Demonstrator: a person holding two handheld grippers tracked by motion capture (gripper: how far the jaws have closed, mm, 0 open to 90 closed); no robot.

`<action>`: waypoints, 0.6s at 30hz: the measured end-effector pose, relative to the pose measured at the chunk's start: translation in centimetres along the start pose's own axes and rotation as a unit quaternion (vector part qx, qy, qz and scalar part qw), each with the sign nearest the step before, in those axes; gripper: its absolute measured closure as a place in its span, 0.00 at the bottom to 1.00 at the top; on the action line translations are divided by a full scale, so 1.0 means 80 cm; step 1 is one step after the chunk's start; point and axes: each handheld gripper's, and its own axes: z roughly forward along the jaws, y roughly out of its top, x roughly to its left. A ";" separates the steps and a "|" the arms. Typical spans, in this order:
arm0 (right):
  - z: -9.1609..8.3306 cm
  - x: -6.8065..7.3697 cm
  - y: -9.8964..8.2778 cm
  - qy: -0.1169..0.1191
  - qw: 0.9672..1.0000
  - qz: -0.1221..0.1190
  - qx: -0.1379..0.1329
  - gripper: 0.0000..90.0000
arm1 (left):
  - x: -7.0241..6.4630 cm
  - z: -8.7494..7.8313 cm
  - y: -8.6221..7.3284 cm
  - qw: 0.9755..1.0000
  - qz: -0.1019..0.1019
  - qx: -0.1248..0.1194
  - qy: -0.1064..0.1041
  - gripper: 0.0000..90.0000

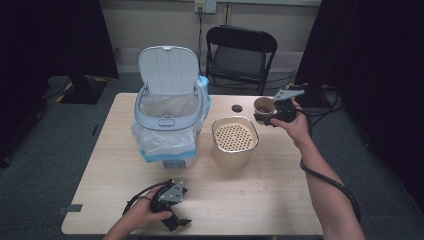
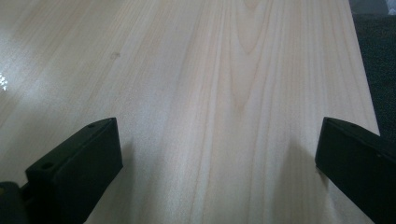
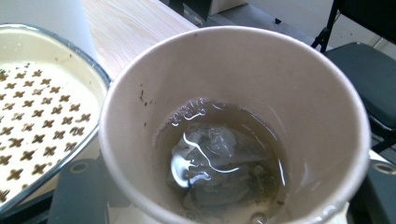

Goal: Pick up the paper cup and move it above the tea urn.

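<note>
A paper cup [image 1: 263,106] is held in the air over the table's far right, just right of the cream container, with my right gripper [image 1: 269,117] shut on its sides. In the right gripper view the cup [image 3: 233,79] holds a little brownish liquid and a soaked tea bag [image 3: 219,158], and my right gripper's [image 3: 229,186] black jaws stand on either side of its wall. The cream container [image 1: 235,137] has a perforated insert [image 3: 32,121]. My left gripper [image 1: 176,220] rests open near the table's front edge; its jaws [image 2: 217,135] are wide apart over bare wood.
A white bin [image 1: 167,120] with its lid raised and a plastic liner stands at the table's left middle. A small black round thing [image 1: 237,108] lies behind the cream container. A black folding chair [image 1: 240,55] stands beyond the table's far edge.
</note>
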 end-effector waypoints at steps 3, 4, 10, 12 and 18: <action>0.003 -0.003 0.007 -0.004 1.000 -0.010 -0.003 0.30 | 0.000 0.000 0.000 1.000 0.000 -0.001 0.000 0.00; 0.004 -0.004 0.010 -0.005 1.000 -0.015 -0.006 0.30 | 0.000 0.000 0.000 1.000 0.000 -0.001 0.000 0.00; 0.004 -0.006 0.027 -0.013 0.999 -0.036 -0.021 0.30 | 0.000 0.001 0.000 1.000 0.000 -0.004 -0.002 0.00; 0.004 -0.005 0.031 -0.018 0.999 -0.045 -0.022 0.30 | 0.000 0.001 0.000 1.000 0.000 -0.003 -0.002 0.00; 0.003 0.001 0.041 -0.026 0.997 -0.074 -0.029 0.30 | 0.000 0.002 -0.001 1.000 -0.001 -0.011 -0.004 0.00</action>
